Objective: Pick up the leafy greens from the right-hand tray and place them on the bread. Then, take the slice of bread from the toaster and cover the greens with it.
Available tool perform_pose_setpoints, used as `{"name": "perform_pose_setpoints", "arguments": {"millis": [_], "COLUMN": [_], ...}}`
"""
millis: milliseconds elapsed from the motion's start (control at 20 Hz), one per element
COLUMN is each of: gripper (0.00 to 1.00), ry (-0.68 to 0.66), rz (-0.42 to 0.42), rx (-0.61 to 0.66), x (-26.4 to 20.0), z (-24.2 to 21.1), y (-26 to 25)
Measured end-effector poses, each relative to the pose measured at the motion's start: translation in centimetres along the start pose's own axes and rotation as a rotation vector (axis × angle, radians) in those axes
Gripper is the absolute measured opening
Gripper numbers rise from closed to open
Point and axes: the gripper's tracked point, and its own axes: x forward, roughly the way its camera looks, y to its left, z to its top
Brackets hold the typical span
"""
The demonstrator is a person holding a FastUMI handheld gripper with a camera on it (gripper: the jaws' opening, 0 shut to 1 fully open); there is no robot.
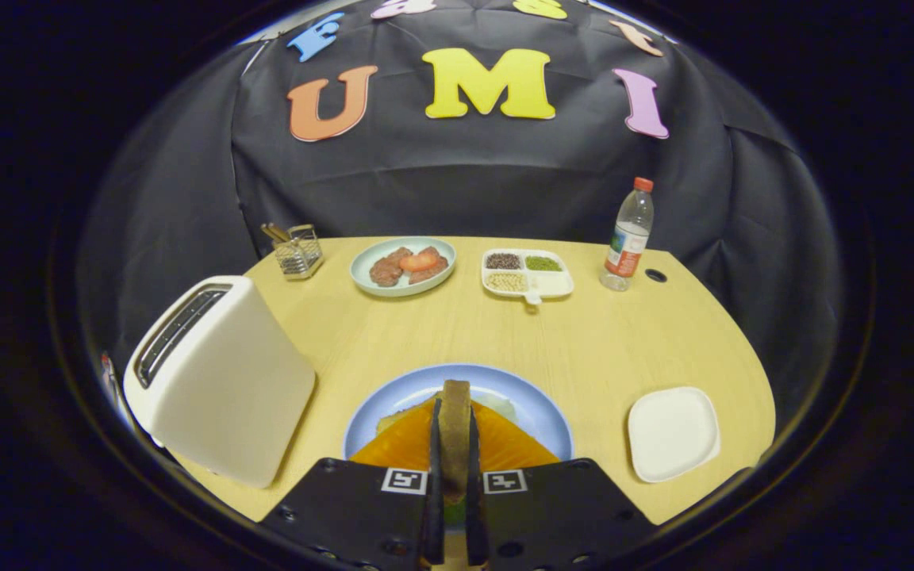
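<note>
My gripper is shut on a slice of bread, held on edge between the two fingers. It hangs over the blue plate just ahead of me. On that plate, mostly hidden under the fingers, lie a bottom slice of bread and a pale bit of leafy greens on top of it. The white toaster stands to the left of the plate, its slot dark. To the right of the plate sits the small white square tray, with nothing on it.
At the back of the wooden table are a wire holder, a pale green plate with meat and tomato, a white divided dish of grains and a water bottle. A round hole is beside the bottle.
</note>
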Motion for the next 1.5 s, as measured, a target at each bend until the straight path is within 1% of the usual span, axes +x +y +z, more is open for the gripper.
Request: {"name": "perform_pose_setpoints", "arguments": {"millis": [250, 550, 650, 700, 750, 850, 950, 1100, 1200, 1250, 1350, 1500], "gripper": [0.11, 0.11, 0.13, 0.25, 0.34, 0.58, 0.83, 0.92, 0.95, 0.96, 0.96, 0.96], "ry": [0.018, 0.039, 0.052, 0.054, 0.053, 0.042, 0.045, 0.009, -0.043, -0.063, -0.125, -0.241], "rz": [0.012, 0.048, 0.027, 0.005, -0.016, -0.029, -0.003, 0.036, 0.063, 0.053, 0.023, -0.004], "rx": [-0.002, 0.054, 0.048, 0.046, 0.045, 0.057, 0.073, 0.096, 0.112, 0.118, 0.123, 0.075], "x": [1.3, 2.4, 2.7, 2.7, 2.6, 2.4, 2.2, 0.8, -0.4, -1.3, -3.8, -8.6], "z": [-1.4, -2.9, -3.4, -3.4, -3.6, -3.5, -3.6, -3.0, -1.8, -1.5, -0.4, 1.2], "y": [-1.8, -3.4, -4.2, -4.8, -5.2, -5.9, -6.0, -6.1, -6.2, -6.7, -7.4, -7.2]}}
